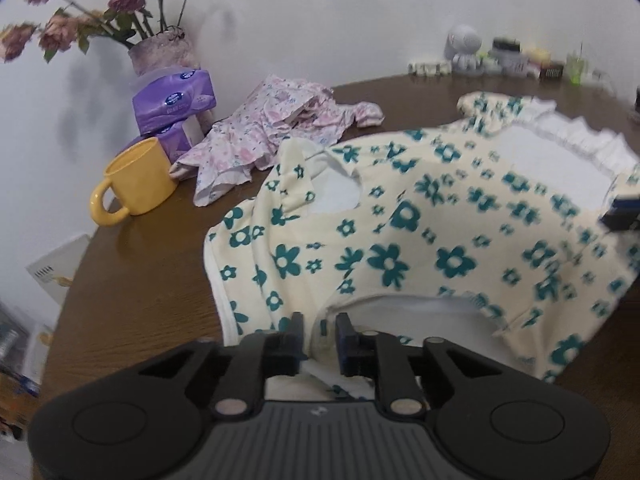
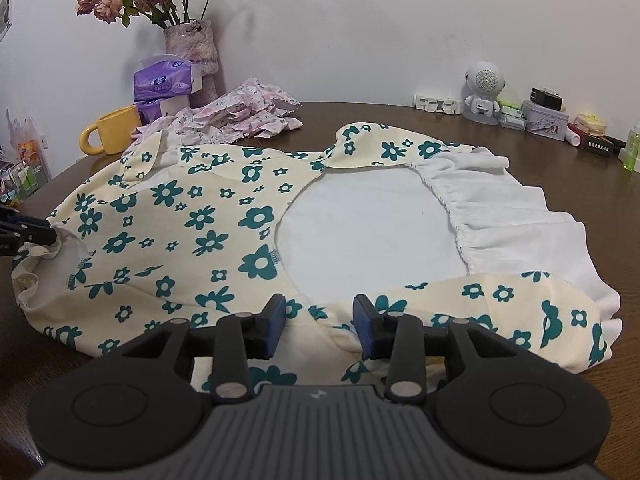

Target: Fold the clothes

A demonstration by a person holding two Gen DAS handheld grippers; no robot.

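Note:
A cream garment with teal flowers (image 1: 420, 240) and a white frilled neckline lies spread on the brown table; it also shows in the right wrist view (image 2: 192, 232). My left gripper (image 1: 319, 334) is nearly closed with a fold of the garment's edge between its fingers. My right gripper (image 2: 319, 316) is open, its fingers straddling the garment's near edge beside the round white opening (image 2: 368, 232). The left gripper shows at the left edge of the right wrist view (image 2: 28, 234), at the garment's armhole. A pink floral garment (image 1: 272, 132) lies crumpled behind.
A yellow mug (image 1: 134, 178), purple tissue packs (image 1: 174, 98) and a vase of dried roses (image 1: 160, 52) stand at the back left. A white speaker figure (image 2: 484, 92), tins and small bottles line the back right. The table (image 1: 132, 308) is round-edged.

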